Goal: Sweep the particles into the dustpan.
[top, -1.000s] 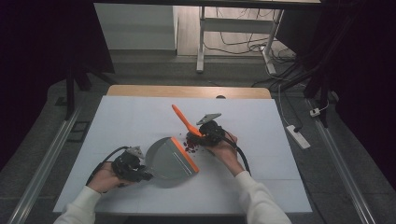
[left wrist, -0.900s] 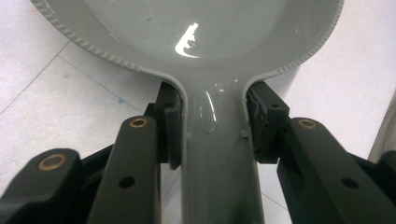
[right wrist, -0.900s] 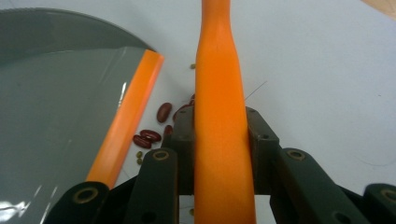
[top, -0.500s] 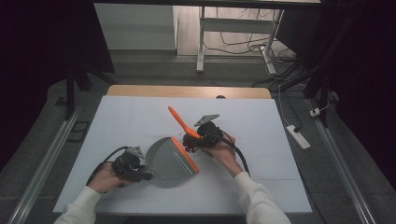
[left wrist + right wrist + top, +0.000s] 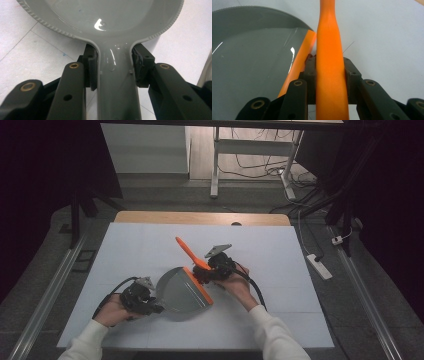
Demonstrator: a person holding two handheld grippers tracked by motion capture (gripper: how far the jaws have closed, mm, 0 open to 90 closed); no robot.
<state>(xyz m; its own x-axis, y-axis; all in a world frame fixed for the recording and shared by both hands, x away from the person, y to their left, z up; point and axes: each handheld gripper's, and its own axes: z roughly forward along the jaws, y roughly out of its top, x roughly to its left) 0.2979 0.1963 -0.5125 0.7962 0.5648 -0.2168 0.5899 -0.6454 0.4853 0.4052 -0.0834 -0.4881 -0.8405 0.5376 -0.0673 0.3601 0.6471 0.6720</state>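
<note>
A grey dustpan (image 5: 177,292) with an orange lip (image 5: 198,287) lies on the white table (image 5: 280,270), mouth toward the right. My left gripper (image 5: 151,306) is shut on its grey handle (image 5: 116,85), and the pan's bowl (image 5: 100,15) spreads out just beyond the jaws. Shut on the orange handle (image 5: 329,62) of a small brush (image 5: 188,251), my right gripper (image 5: 206,273) sits right at the lip. That handle slants up and away to the left. The right gripper view has the dustpan (image 5: 249,65) and its orange lip (image 5: 300,60) close on the left.
A wooden strip (image 5: 200,217) runs along the table's far edge. On the floor to the right lie a white power strip (image 5: 320,266) and cables. Metal rails (image 5: 50,295) flank the table, and a desk frame (image 5: 215,165) stands behind it.
My right gripper has carried the orange brush leftward, closer to the dustpan's lip. The left gripper and dustpan have stayed put.
</note>
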